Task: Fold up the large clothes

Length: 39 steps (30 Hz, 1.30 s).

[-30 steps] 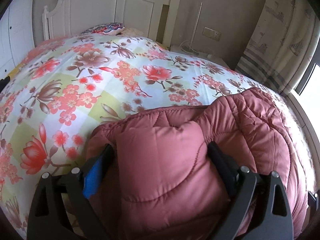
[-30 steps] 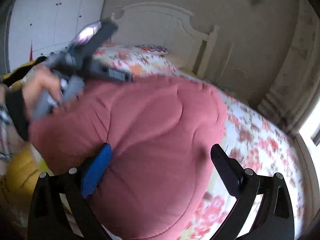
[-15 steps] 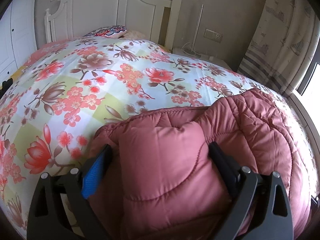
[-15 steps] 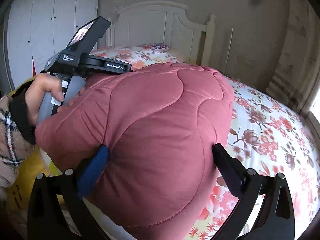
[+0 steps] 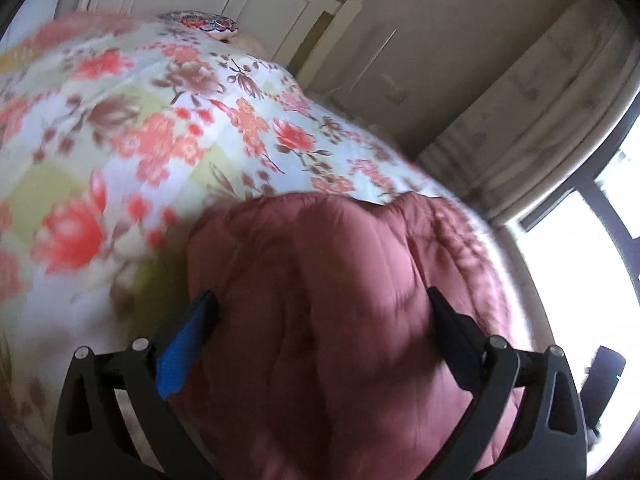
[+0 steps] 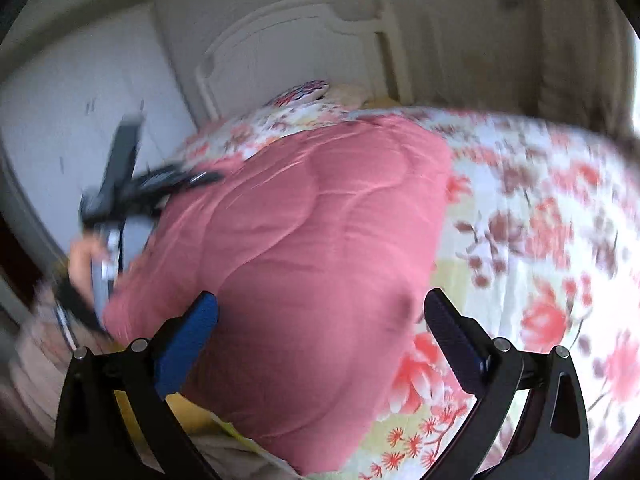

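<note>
My jaws stand wide on both sides, and each pair has a thick fold of the pink quilted coat (image 5: 340, 320) bulging between its fingers; I take this as a broad clamp on padded bulk, though I cannot tell how firmly the pads bite. On the left gripper (image 5: 320, 320) the fabric fills the whole gap, which suits a garment too puffy to pinch thin. On the right gripper (image 6: 320, 312) the coat swells between the blue pad and the dark one in the same way.

The coat lies bundled at the near edge of the bed, on the floral bedspread (image 5: 168, 128), so I have a soft flat surface to fold on. From the right wrist view I see my left hand (image 6: 82, 260) on its handle at the coat's far left side, so the two grips sit on opposite ends, which I judge is meant to carry or turn the bundle evenly. Both views are smeared.

Farther off are the patterned pillow (image 5: 204, 24), the white headboard (image 6: 288, 52) and, rightward, the curtain (image 5: 552, 120).
</note>
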Each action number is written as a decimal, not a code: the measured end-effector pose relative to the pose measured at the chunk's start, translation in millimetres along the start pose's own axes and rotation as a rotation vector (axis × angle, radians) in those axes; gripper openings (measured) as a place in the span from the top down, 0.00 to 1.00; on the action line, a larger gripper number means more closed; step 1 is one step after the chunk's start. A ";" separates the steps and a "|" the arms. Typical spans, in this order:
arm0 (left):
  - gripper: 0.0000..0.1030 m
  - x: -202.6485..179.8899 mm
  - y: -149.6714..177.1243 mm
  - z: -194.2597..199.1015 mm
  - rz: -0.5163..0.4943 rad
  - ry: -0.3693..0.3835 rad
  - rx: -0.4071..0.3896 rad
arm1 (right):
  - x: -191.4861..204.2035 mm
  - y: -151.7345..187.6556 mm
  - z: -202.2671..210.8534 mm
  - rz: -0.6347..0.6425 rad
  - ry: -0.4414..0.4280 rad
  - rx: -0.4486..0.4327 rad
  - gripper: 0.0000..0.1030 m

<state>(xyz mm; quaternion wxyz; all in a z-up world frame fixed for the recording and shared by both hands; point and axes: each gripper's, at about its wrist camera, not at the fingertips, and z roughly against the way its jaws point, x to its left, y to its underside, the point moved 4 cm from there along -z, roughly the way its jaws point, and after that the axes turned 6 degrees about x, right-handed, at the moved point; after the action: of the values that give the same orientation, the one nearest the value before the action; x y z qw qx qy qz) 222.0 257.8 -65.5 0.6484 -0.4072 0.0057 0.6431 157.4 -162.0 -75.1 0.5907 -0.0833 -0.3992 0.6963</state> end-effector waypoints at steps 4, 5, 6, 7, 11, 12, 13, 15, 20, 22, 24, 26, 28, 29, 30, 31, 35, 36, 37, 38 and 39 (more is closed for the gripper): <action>0.02 -1.6 20.6 12.4 -0.021 0.059 0.025 | -31.7 1.3 -8.5 -0.195 -0.148 0.059 0.04; 0.02 -3.3 26.9 11.6 -0.031 0.065 0.043 | -34.9 3.3 -15.3 -0.224 -0.193 0.082 0.04; 0.02 -3.6 29.3 9.8 -0.036 0.071 0.056 | -35.7 4.5 -19.3 -0.226 -0.208 0.089 0.04; 0.02 -4.4 36.1 5.5 -0.041 0.092 0.084 | -34.5 5.6 -22.3 -0.226 -0.222 0.096 0.04; 0.02 4.6 51.9 -6.0 0.015 0.173 0.130 | -25.6 8.0 -32.9 -0.207 -0.237 0.137 0.04; 0.02 8.2 53.9 -9.4 0.045 0.208 0.145 | -21.7 10.3 -34.1 -0.203 -0.235 0.141 0.04; 0.02 10.6 54.7 -12.1 0.064 0.230 0.158 | -20.6 10.4 -36.8 -0.206 -0.243 0.151 0.04; 0.02 7.8 57.5 -15.9 0.060 0.266 0.184 | -20.2 10.4 -42.2 -0.217 -0.257 0.170 0.04; 0.12 -6.3 63.1 -21.4 0.011 0.304 0.231 | -18.3 13.6 -62.0 -0.243 -0.321 0.222 0.04; 0.30 -5.2 64.0 -23.3 0.029 0.377 0.245 | -15.4 13.8 -63.6 -0.231 -0.334 0.205 0.04; 0.49 -8.2 65.9 -19.3 0.002 0.381 0.222 | -13.2 14.9 -60.8 -0.207 -0.343 0.163 0.05; 0.56 -21.6 64.9 -13.7 -0.039 0.362 0.191 | -11.6 15.2 -53.8 -0.171 -0.322 0.108 0.16; 0.60 -44.0 62.1 -11.8 -0.094 0.306 0.163 | -9.4 13.3 -45.8 -0.144 -0.290 0.056 0.23; 0.61 -58.1 58.9 -11.4 -0.127 0.285 0.144 | -9.7 10.9 -40.6 -0.136 -0.269 0.024 0.25; 0.62 -71.3 57.8 -9.7 -0.165 0.271 0.124 | -10.8 7.1 -34.3 -0.125 -0.245 -0.013 0.28; 0.62 -83.0 54.1 -11.1 -0.195 0.262 0.105 | -12.0 5.7 -28.4 -0.111 -0.221 -0.047 0.30; 0.62 -142.8 17.7 -33.4 -0.279 0.285 0.068 | -38.0 -18.0 11.8 -0.110 -0.148 -0.223 0.31; 0.62 -154.9 7.9 -41.6 -0.300 0.293 0.061 | -47.8 -26.0 20.0 -0.116 -0.129 -0.257 0.31; 0.62 -166.7 -2.2 -52.0 -0.320 0.302 0.055 | -57.7 -31.6 26.5 -0.119 -0.111 -0.278 0.31; 0.61 -178.7 -14.0 -66.8 -0.330 0.315 0.056 | -69.1 -40.9 32.2 -0.121 -0.081 -0.306 0.31; 0.61 -186.3 -24.6 -84.2 -0.325 0.323 0.064 | -83.7 -49.9 38.1 -0.124 -0.053 -0.324 0.31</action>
<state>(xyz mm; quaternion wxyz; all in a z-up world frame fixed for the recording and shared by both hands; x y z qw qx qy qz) 254.0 62.2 -10.0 0.7469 -0.4796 0.0641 0.4560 196.9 -254.7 -46.8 0.6005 -0.1343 -0.5259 0.5872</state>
